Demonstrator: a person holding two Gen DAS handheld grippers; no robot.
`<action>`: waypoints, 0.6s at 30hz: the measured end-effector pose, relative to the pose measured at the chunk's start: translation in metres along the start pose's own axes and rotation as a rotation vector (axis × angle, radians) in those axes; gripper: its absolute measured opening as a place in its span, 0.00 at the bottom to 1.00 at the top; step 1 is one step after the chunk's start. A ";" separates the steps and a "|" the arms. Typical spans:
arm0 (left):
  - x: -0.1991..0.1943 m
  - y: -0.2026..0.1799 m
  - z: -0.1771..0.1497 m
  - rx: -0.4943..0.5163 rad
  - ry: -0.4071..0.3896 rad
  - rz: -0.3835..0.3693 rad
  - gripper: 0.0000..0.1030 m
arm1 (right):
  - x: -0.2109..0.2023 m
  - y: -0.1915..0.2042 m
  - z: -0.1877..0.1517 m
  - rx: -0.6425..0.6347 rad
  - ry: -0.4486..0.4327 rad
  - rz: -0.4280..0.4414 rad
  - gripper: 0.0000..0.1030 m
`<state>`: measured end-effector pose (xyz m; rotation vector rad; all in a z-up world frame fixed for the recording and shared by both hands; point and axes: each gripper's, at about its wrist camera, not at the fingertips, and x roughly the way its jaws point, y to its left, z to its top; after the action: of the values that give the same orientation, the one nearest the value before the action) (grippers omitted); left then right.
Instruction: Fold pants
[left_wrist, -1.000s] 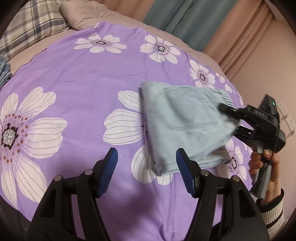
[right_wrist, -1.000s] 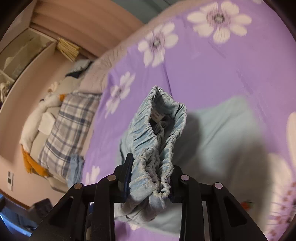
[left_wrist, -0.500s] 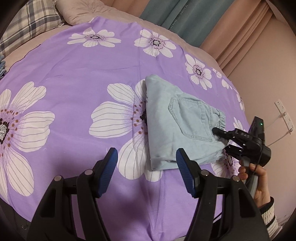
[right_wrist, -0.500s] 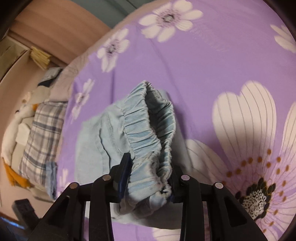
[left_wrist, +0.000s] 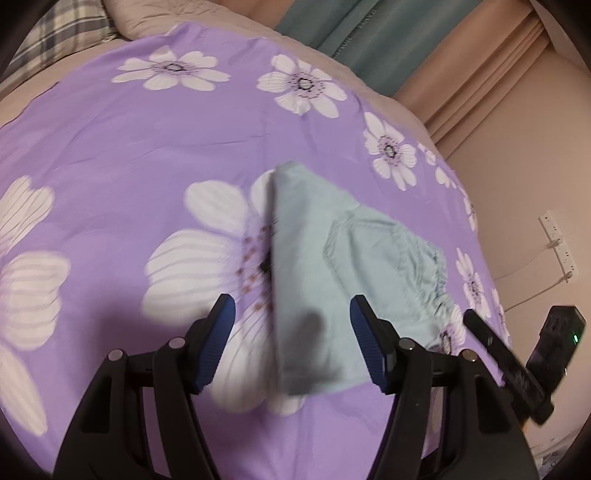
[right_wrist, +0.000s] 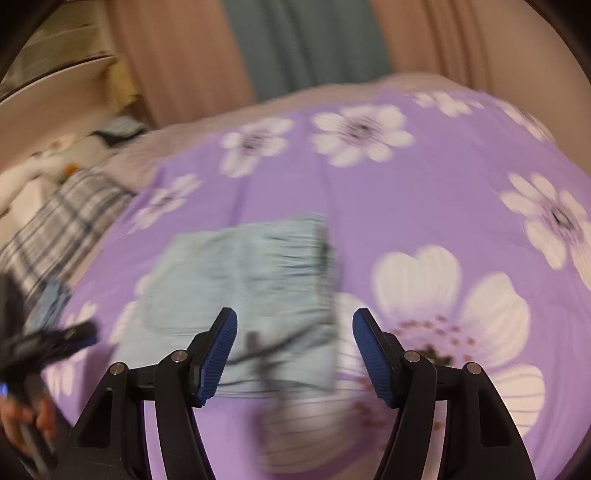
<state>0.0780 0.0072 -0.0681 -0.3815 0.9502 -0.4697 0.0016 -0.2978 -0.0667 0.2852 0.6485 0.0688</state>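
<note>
Purple flowered bedspread (left_wrist: 155, 147), teal curtain (left_wrist: 373, 40)

We read no clear text anywhere. Faint lettering runs down the teal curtain (left_wrist: 373, 40) in the left wrist view, too blurred to make out. The right wrist view is smeared throughout.

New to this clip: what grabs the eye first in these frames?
The purple bedspread with big white flowers fills both views. On it lies the folded pale blue pants, pocket up, elastic waistband toward the wall side in the left wrist view. Both hand-held grippers frame them with nothing between the blue pads: the left hand-held gripper open, the right hand-held gripper with jaws opening, in a blurred view.
</note>
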 end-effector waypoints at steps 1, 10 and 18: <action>0.002 -0.001 0.003 0.002 0.001 -0.007 0.61 | 0.000 0.005 0.001 -0.019 -0.005 0.028 0.66; 0.042 -0.019 0.039 0.097 0.064 -0.053 0.23 | 0.049 0.082 -0.010 -0.237 0.125 0.276 0.28; 0.102 0.002 0.060 0.052 0.157 -0.045 0.05 | 0.084 0.117 -0.018 -0.307 0.188 0.346 0.23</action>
<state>0.1799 -0.0403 -0.1068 -0.3225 1.0806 -0.5711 0.0610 -0.1682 -0.0963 0.0913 0.7587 0.5272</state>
